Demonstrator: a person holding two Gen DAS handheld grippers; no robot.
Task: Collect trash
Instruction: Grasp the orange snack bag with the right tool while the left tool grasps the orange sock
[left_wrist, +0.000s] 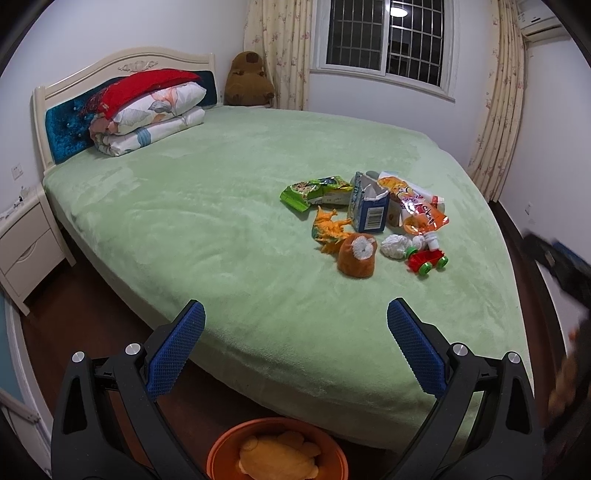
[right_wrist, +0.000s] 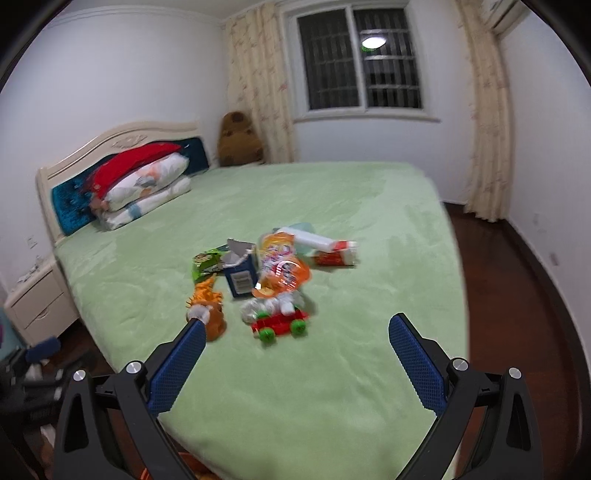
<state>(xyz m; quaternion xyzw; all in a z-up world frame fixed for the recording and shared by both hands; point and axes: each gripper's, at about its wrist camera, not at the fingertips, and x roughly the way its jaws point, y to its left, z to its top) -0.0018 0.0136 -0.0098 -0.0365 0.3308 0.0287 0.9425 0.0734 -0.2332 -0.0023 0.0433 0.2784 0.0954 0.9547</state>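
Note:
A pile of trash and toys lies on the green bed (left_wrist: 221, 229). It holds a green snack bag (left_wrist: 314, 190), a torn blue carton (left_wrist: 369, 206), an orange pouch (left_wrist: 417, 210), a crumpled white tissue (left_wrist: 395, 246), an orange dinosaur (left_wrist: 330, 229), a plush stump (left_wrist: 357, 254) and a red toy car (left_wrist: 428, 260). My left gripper (left_wrist: 295, 317) is open, short of the pile. In the blurred right wrist view my right gripper (right_wrist: 297, 330) is open just before the toy car (right_wrist: 280, 325), with the carton (right_wrist: 240, 273), the pouch (right_wrist: 282, 273) and a white and red packet (right_wrist: 328, 247) beyond.
An orange bin (left_wrist: 277, 450) with a yellow plush in it stands on the floor below the left gripper. Folded quilts (left_wrist: 147, 110) and a headboard sit at the bed's far left, a nightstand (left_wrist: 26, 240) beside. A brown plush (left_wrist: 249, 79) sits under the window.

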